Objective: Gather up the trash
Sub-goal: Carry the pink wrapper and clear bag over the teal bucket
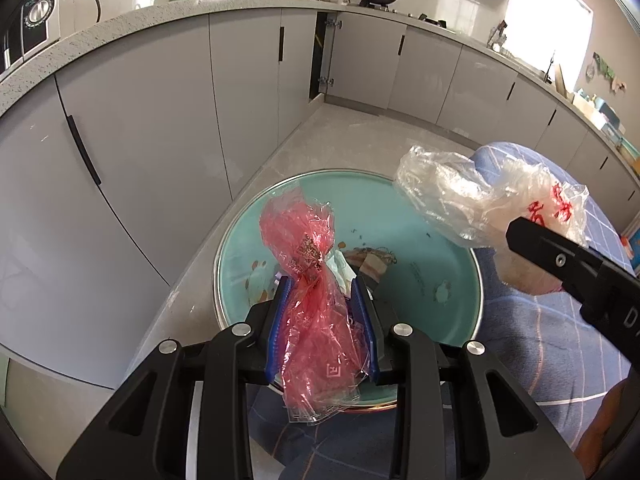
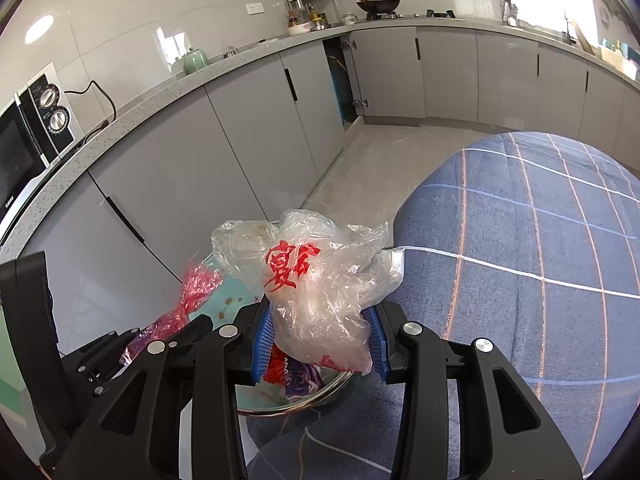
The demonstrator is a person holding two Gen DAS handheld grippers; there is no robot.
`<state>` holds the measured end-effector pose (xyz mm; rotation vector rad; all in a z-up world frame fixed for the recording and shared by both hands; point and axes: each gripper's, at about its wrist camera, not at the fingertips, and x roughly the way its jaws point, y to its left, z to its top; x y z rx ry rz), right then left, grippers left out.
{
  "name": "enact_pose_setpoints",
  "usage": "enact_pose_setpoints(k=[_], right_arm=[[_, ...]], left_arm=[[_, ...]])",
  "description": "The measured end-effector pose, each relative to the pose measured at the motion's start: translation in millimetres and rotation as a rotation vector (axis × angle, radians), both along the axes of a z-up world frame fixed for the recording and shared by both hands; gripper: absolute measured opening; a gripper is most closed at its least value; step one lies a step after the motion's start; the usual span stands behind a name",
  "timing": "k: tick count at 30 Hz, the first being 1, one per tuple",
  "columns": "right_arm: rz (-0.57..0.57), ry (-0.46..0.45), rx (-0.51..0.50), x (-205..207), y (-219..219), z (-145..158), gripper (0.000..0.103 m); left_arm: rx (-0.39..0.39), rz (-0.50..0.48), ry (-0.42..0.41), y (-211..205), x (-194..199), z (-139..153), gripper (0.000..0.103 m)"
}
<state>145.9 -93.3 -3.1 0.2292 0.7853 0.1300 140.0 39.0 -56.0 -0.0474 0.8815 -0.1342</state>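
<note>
Red crinkled plastic wrapper (image 1: pixel 316 312) is sitting pinched between the blue pads of the left gripper (image 1: pixel 324 320), its jaws pressing in on the film from both sides. The right gripper (image 2: pixel 320 338) is pinching a clear crumpled plastic bag with red printed characters (image 2: pixel 316 284) the same way. Both pieces are hanging over the round teal enamel basin with a metal rim (image 1: pixel 448 240), which is resting on a blue checked cloth (image 2: pixel 520 240) and is already holding scraps of paper and wrapper.

The step in hand looks like carrying trash to the basin and getting ready to drop it. The next move is probably calling for both grippers to be lowering a little closer to the basin's middle before spreading, since light film may be clinging to the pads or drifting past the rim.

The basin's near edge is being hidden by the grippers, and the scraps inside are hard to identify.
</note>
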Motion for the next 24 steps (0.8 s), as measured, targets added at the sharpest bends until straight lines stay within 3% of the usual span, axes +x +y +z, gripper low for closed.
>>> enact_pose_setpoints(k=[24], right_arm=[[0.012, 0.1, 0.009, 41.4, 6.7, -34.7, 0.041]], left_arm=[[0.021, -0.001, 0.091, 1.3, 40.9, -35.6, 0.031]])
